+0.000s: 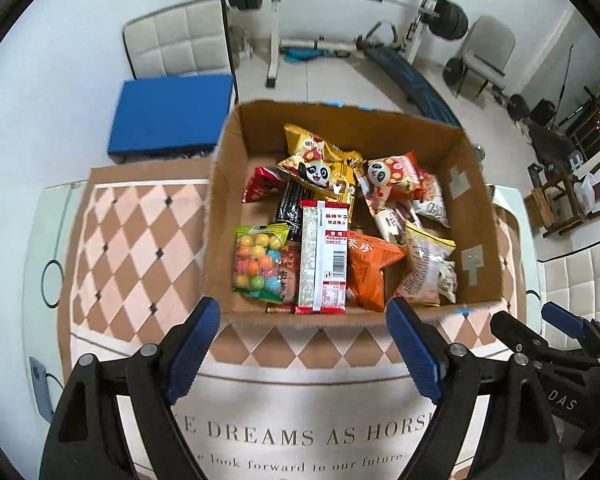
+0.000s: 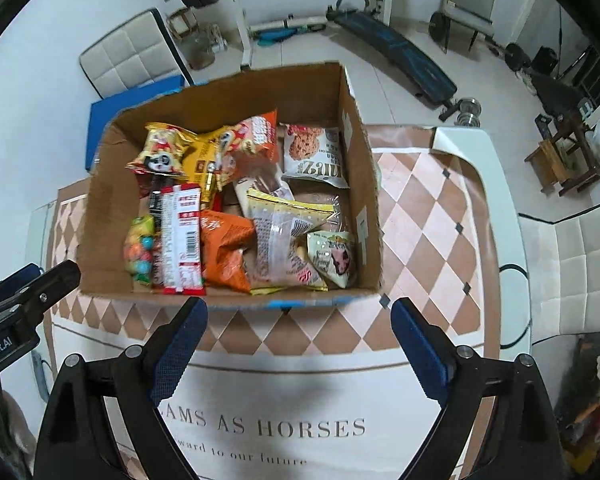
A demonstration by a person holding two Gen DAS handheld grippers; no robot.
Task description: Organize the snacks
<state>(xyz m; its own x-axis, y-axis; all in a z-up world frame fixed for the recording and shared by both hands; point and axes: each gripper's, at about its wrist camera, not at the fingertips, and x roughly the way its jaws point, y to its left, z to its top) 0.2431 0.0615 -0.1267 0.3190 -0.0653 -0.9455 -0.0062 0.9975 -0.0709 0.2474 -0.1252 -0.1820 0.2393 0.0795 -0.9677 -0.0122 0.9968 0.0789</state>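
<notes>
An open cardboard box (image 1: 228, 160) (image 2: 356, 152) stands on a table with a checkered cloth. It holds several snack packets: a red-white packet (image 1: 323, 256) (image 2: 182, 240), a gumball bag (image 1: 258, 264) (image 2: 140, 252), an orange pouch (image 1: 370, 268) (image 2: 224, 248), yellow panda bags (image 1: 320, 164) (image 2: 168, 152) and a cookie pack (image 2: 314, 152). My left gripper (image 1: 302, 312) is open and empty, just before the box's near wall. My right gripper (image 2: 300, 312) is open and empty, at the near wall too. The right gripper also shows in the left wrist view (image 1: 540, 328).
The cloth (image 1: 132, 240) (image 2: 428, 220) covers the white table. A blue pad (image 1: 168, 116) and a padded chair (image 1: 180, 40) stand behind the box. A weight bench with a barbell (image 2: 396, 48) is on the floor beyond. Another padded chair (image 2: 580, 248) is at the right.
</notes>
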